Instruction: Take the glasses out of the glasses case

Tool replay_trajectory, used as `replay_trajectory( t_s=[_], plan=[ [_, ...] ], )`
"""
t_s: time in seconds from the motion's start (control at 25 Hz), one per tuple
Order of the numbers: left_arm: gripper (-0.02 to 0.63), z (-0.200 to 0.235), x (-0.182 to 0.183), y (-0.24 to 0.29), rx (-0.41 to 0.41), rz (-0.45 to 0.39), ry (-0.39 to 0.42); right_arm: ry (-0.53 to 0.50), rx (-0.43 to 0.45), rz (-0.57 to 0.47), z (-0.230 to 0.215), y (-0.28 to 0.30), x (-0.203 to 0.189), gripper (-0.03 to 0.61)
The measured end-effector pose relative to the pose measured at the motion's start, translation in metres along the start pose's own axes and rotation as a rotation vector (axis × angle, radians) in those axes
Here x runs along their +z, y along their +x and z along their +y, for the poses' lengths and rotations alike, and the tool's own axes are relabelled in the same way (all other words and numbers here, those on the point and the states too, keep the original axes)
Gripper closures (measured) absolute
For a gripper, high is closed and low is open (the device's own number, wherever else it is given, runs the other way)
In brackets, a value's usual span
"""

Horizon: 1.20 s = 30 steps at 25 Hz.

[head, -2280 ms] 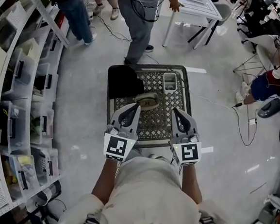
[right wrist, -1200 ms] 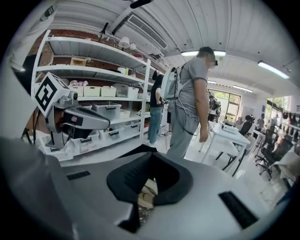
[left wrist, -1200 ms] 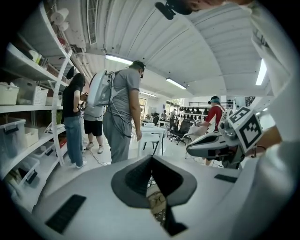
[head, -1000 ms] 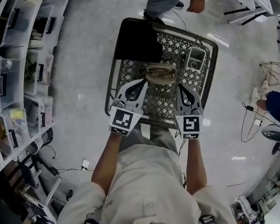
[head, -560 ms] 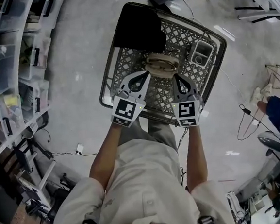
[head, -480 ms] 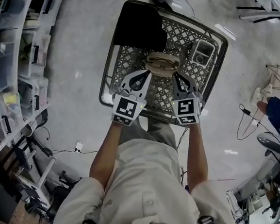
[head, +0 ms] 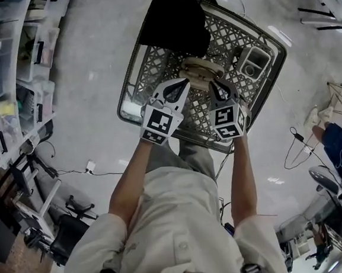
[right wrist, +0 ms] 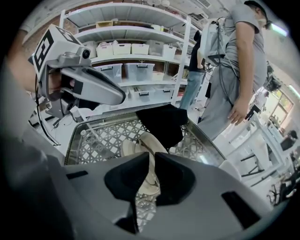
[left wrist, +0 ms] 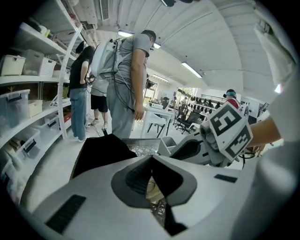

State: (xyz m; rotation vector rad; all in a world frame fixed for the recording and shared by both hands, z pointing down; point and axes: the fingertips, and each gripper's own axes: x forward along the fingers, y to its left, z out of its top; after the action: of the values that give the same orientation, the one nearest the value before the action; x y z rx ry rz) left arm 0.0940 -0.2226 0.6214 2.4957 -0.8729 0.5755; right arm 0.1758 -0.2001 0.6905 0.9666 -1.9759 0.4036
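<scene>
We see bare mesh along the near edge of the grey lattice metal table (head: 147, 69). The beige oval glasses case (head: 201, 71) lies mid-table. The left gripper (head: 184, 83) is clenched empty and the right gripper (head: 217, 85) has been parting, gripping nothing — both are closer to the case than before.

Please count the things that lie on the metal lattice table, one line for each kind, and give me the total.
Glasses case: 1
Black cloth: 1
Small grey container: 1
Total: 3
</scene>
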Motion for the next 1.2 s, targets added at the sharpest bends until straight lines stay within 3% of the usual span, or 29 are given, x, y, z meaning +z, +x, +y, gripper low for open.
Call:
replay_trajectory(
  t_s=[0.32,0.64,1.2],
  plan=[
    [0.603,0.001,-0.01,0.009,0.006,0.013,-0.028,-0.097,0.076,0.098,0.005,0.033,-0.018,0.505],
    [0.603,0.003,-0.017,0.013,0.009,0.019,-0.046,-0.131,0.139,0.142,0.013,0.058,-0.024,0.455],
    [0.603,0.01,-0.028,0.008,0.022,0.032,-0.076,-0.169,0.203,0.213,0.018,0.094,-0.041,0.3]
  ],
)
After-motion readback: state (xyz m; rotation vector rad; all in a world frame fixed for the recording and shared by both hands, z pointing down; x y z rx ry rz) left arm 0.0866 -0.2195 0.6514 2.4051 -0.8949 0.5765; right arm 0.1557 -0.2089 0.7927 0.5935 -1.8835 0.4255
